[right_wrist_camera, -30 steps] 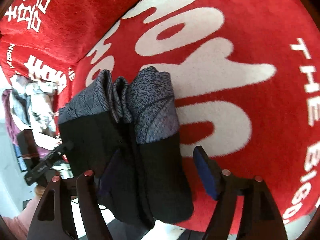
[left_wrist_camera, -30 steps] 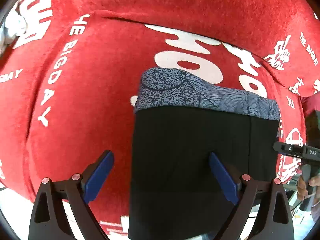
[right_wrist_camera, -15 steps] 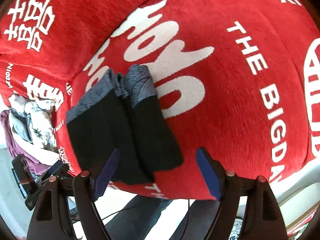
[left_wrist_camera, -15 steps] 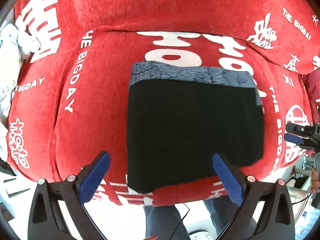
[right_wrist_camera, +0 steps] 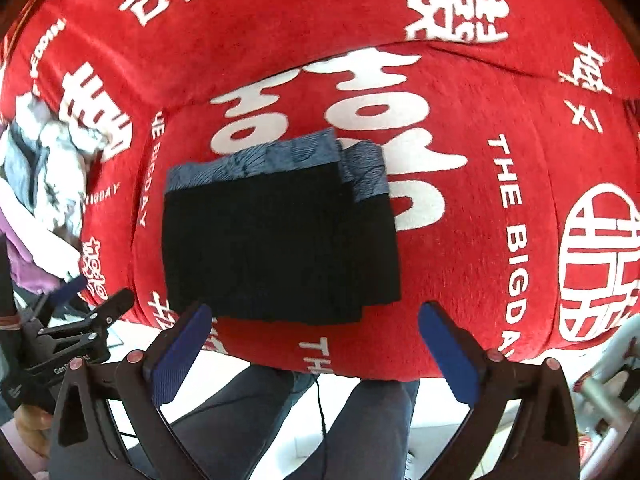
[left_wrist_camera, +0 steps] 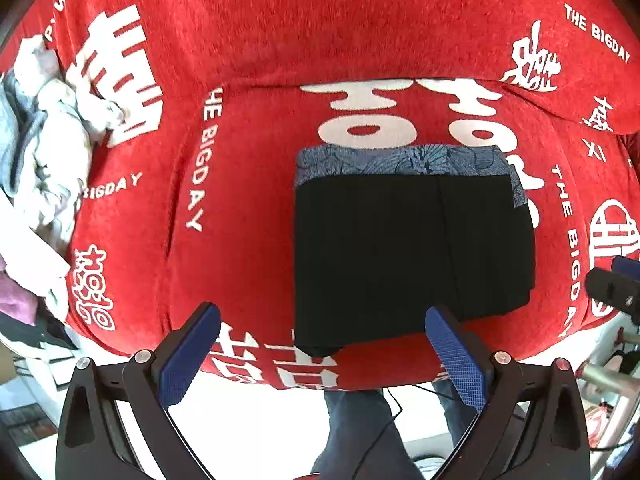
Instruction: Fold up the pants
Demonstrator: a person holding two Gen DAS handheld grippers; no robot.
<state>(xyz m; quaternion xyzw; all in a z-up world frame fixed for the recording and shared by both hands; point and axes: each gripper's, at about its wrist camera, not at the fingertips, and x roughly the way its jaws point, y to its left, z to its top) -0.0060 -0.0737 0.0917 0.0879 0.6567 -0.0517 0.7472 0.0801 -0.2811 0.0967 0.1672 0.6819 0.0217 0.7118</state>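
Two lines of print read clearly on my feeds: "THE BIGDAY" runs in white capitals down the red cover (left_wrist_camera: 248, 216), repeated on the seat and the backrest, and large white Chinese characters sit among them. Near the top left of the left view I make out part of a word, "WEDD", cut off by the frame. A round white emblem shows at the seat's right side.

I find the pants (left_wrist_camera: 408, 248) folded into a black rectangle on the seat, flat on the cover, with a blue-grey patterned band along the far edge. In the right view the pants (right_wrist_camera: 280, 248) show stacked layers at their right edge.

My left gripper (left_wrist_camera: 320, 354) has its jaws spread wide, with nothing between the blue pads. My right gripper (right_wrist_camera: 316, 346) is opening, also with nothing between its pads. Both hang above the seat's front edge, clear of the pants.

I note a heap of pale clothes (left_wrist_camera: 44, 140) at the sofa's left end. Below the seat's front I see white floor and a person's legs (right_wrist_camera: 304, 420) in dark trousers.
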